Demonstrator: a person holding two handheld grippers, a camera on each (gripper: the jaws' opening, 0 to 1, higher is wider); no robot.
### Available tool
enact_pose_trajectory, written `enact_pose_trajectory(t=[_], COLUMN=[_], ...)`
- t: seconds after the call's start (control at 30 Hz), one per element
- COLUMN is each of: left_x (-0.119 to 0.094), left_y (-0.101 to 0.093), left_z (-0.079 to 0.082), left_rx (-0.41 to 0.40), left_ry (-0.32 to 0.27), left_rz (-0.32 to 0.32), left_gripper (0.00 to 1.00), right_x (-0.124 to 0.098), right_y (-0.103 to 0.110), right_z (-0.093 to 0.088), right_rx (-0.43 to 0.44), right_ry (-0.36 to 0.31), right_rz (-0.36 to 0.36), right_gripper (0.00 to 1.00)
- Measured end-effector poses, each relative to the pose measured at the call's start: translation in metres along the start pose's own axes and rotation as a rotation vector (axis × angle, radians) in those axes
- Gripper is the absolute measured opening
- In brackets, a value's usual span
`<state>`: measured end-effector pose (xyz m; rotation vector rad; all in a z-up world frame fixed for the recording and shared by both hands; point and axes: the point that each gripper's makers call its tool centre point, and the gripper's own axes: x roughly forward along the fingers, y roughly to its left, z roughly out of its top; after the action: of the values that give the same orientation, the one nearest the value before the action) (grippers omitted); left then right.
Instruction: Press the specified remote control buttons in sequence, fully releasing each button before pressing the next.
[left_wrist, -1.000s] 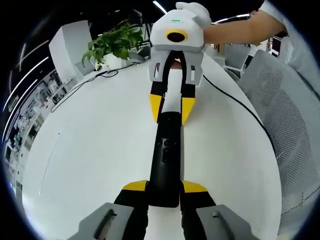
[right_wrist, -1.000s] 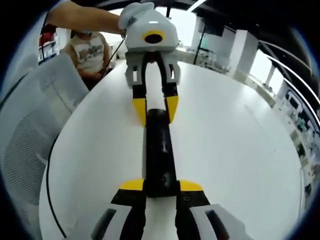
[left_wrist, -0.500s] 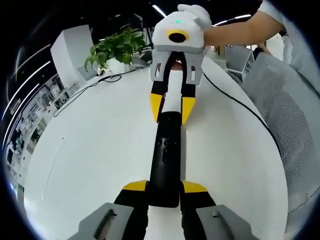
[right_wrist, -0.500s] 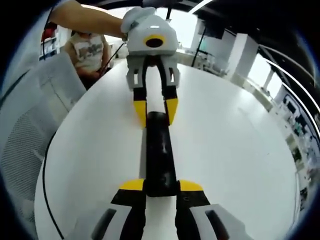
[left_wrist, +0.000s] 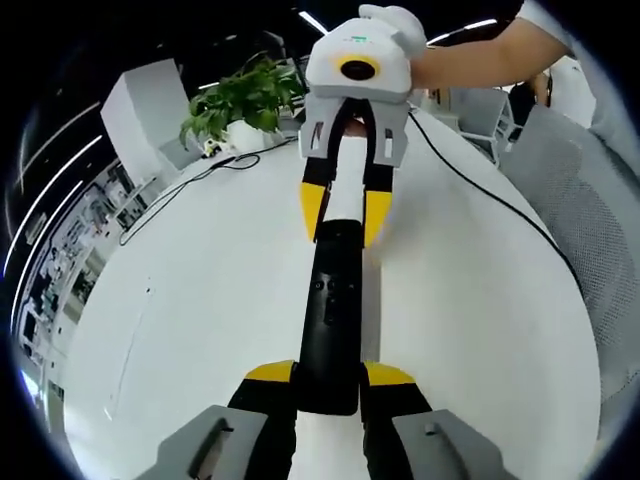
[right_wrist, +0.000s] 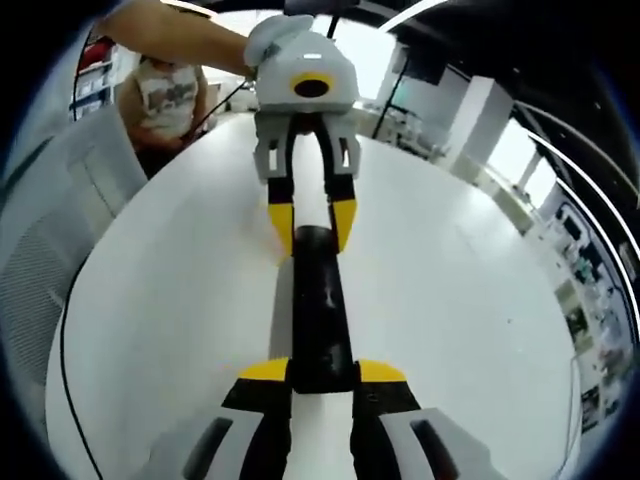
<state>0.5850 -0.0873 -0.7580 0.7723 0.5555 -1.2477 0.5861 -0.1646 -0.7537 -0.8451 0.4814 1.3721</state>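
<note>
A long black remote (left_wrist: 333, 310) with small buttons on its face runs straight away from me over the white round table (left_wrist: 200, 280). My left gripper (left_wrist: 330, 375) is shut on its near end with yellow-tipped jaws. My right gripper (left_wrist: 345, 215), held by a gloved hand (left_wrist: 395, 22), is shut on the far end, where a white stretch lies between its jaws. In the right gripper view the remote (right_wrist: 320, 310) is clamped by my right gripper (right_wrist: 322, 372) near me and by my left gripper (right_wrist: 312, 222) at the far end.
A potted plant (left_wrist: 240, 90) and a black cable (left_wrist: 480, 190) lie at the table's far side. A mesh chair (left_wrist: 590, 230) stands to the right. In the right gripper view a seated person (right_wrist: 165, 95) and another mesh chair (right_wrist: 40, 230) are on the left.
Both cameras have shifted a little, so the background has slid. Both grippers keep the same hold on the remote.
</note>
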Motion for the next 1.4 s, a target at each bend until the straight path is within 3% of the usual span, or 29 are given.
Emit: enact_pose_trajectory(t=[0.87,1.4], left_x=[0.026,0.034], left_y=[0.087,0.101], left_z=[-0.006,-0.014], left_rx=[0.057,0.041], left_ry=[0.057,0.072], left_rz=[0.018,-0.004], left_gripper=[0.23,0.23], right_x=[0.023,0.035], right_y=[-0.085,-0.102], right_z=[-0.024,-0.032], right_rx=[0.010,0.022], right_ry=[0.002,-0.003], right_rz=[-0.068,-0.049], right_gripper=[0.19,0.19])
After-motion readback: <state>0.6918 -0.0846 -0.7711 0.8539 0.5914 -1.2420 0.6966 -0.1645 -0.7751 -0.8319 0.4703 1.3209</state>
